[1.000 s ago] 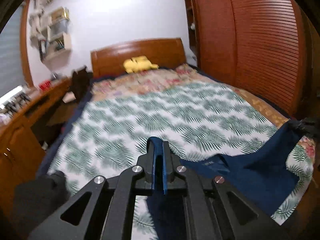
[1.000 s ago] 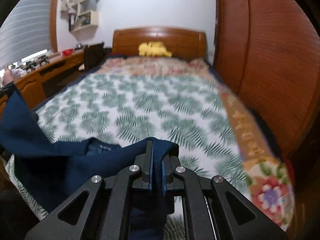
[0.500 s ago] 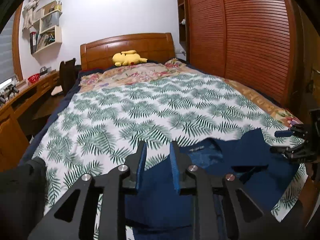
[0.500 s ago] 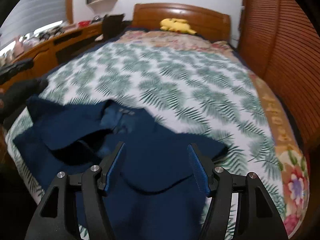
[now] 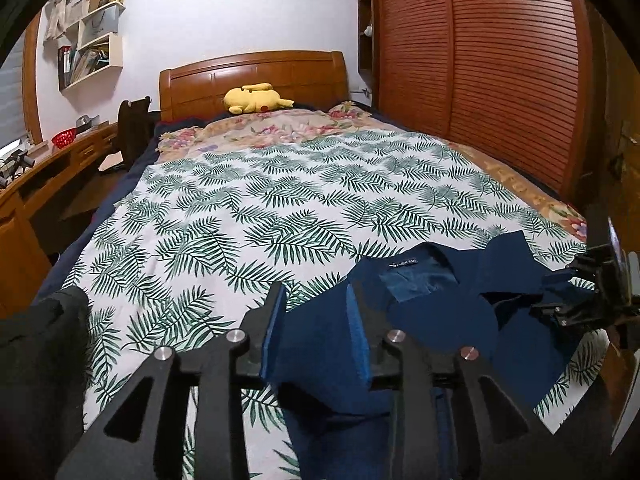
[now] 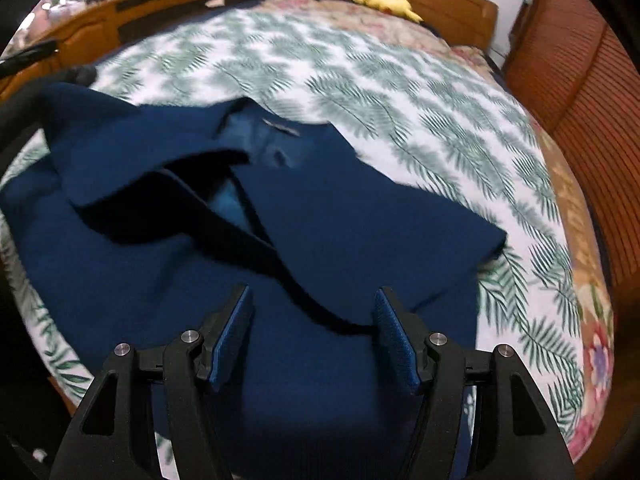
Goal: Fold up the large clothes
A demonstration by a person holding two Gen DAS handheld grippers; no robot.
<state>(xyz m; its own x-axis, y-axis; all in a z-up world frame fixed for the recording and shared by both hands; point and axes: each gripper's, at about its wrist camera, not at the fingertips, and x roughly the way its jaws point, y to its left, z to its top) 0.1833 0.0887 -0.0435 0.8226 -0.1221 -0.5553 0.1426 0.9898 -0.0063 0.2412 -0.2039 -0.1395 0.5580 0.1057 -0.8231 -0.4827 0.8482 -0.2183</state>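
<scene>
A dark navy blue coat (image 6: pixel 304 216) lies rumpled at the foot of the bed, collar and label (image 5: pixel 404 263) toward the headboard; it also shows in the left wrist view (image 5: pixel 436 320). My left gripper (image 5: pixel 314 322) is open above the coat's left shoulder, holding nothing. My right gripper (image 6: pixel 314 332) is wide open over the coat's front, empty. The right gripper also shows at the right edge of the left wrist view (image 5: pixel 588 296).
The bed has a green leaf-print cover (image 5: pixel 256 208), a wooden headboard (image 5: pixel 256 76) and a yellow plush toy (image 5: pixel 254 98). A slatted wooden wardrobe (image 5: pixel 500 72) runs along the right. A wooden desk (image 5: pixel 44 172) and chair (image 5: pixel 134 128) stand on the left.
Both grippers were shut on the coat and held it up; they have opened and let it drop onto the bed. The right gripper has tilted down over it.
</scene>
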